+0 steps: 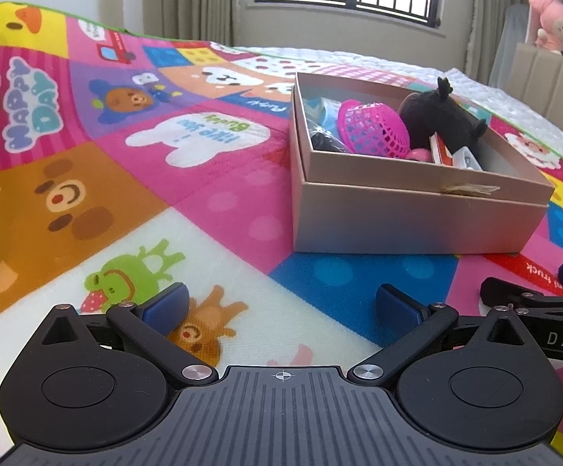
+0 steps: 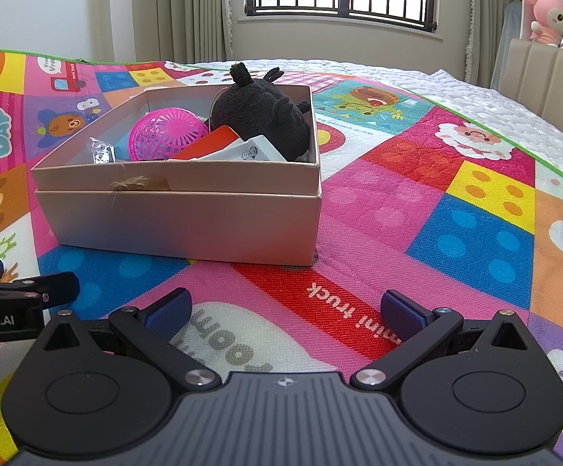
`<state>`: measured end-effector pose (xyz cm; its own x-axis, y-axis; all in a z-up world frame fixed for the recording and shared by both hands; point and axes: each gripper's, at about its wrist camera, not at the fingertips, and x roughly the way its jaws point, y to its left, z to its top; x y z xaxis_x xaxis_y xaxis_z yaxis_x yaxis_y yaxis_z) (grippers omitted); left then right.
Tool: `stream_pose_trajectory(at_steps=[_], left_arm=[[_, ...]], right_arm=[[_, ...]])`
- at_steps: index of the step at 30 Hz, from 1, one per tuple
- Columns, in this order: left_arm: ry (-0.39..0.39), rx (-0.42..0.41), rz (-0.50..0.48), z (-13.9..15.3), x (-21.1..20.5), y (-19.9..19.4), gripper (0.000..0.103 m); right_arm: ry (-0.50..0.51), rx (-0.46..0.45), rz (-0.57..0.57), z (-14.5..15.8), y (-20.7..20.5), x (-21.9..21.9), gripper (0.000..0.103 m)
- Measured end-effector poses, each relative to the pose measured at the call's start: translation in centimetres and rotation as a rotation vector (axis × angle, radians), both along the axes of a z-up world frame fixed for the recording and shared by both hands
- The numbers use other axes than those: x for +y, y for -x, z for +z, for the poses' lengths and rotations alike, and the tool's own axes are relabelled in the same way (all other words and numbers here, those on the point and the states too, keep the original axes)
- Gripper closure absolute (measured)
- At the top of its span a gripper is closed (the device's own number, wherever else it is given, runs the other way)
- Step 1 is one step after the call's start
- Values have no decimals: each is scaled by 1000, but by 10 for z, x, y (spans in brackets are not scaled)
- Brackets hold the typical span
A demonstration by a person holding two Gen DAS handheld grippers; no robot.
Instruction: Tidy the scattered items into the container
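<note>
A beige cardboard box (image 1: 413,217) (image 2: 180,217) stands on the colourful play mat. Inside it lie a black plush toy (image 1: 440,116) (image 2: 262,116), a pink mesh basket (image 1: 374,128) (image 2: 164,134), a red and white carton (image 2: 219,143), a clear wrapped packet (image 2: 100,153) and something blue. My left gripper (image 1: 281,306) hovers open over the mat, short of the box's near left corner, nothing between its fingers. My right gripper (image 2: 287,310) is open too, low over the mat in front of the box's right corner, and holds nothing.
The play mat (image 1: 87,194) (image 2: 417,202) covers a bed with a white quilt (image 2: 475,93) beyond its green edge. A padded headboard (image 2: 545,73) and a pink plush (image 2: 549,15) stand at the right. Curtains and a barred window are behind. Each gripper shows in the other's view edge.
</note>
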<state>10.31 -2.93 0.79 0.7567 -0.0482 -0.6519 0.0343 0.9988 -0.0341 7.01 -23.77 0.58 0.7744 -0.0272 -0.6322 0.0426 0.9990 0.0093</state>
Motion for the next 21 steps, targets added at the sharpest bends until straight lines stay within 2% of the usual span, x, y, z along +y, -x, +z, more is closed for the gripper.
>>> stream_pose_trajectory(at_steps=[13, 21], left_arm=[[-20, -3, 3, 0, -3, 0, 0], [19, -16, -5, 0, 3, 2, 0]], right_arm=[[0, 0, 0, 0, 0, 0, 0], [0, 0, 0, 0, 0, 0, 0]])
